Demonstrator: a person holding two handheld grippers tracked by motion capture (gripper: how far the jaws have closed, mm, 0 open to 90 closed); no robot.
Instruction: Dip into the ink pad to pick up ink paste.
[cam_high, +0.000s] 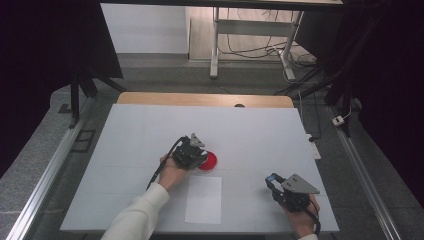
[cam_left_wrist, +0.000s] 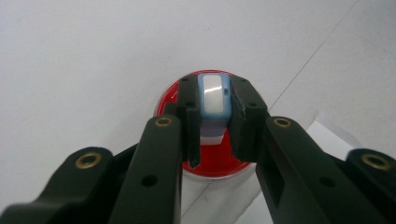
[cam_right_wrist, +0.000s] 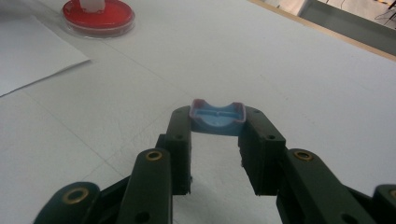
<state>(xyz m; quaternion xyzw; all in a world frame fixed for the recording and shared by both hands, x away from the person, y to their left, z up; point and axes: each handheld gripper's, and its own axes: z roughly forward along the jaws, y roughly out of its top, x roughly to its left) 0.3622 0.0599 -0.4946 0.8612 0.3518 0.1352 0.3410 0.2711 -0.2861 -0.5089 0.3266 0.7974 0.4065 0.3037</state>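
Red liquid fills a shallow round dish (cam_left_wrist: 205, 161), a petri dish by its look, near the middle of the white table (cam_high: 150, 130). Above it the left gripper (cam_left_wrist: 214, 105) pinches a small pale-blue container with a white top face (cam_left_wrist: 214, 95) between its jaws, over the dish's far part. In the high view this gripper (cam_high: 197, 156) hides the left part of the dish (cam_high: 210, 161). A white sheet of paper (cam_high: 204, 200) lies just nearer the table's front edge, its far corner close to the dish. Well apart, toward the front right corner, the right gripper (cam_high: 272, 181) grips a blue lid-like piece (cam_right_wrist: 217, 116) at its jaw tips, hollow side up, above the bare table. From there the dish (cam_right_wrist: 99, 18) and sheet (cam_right_wrist: 28, 51) show farther off.
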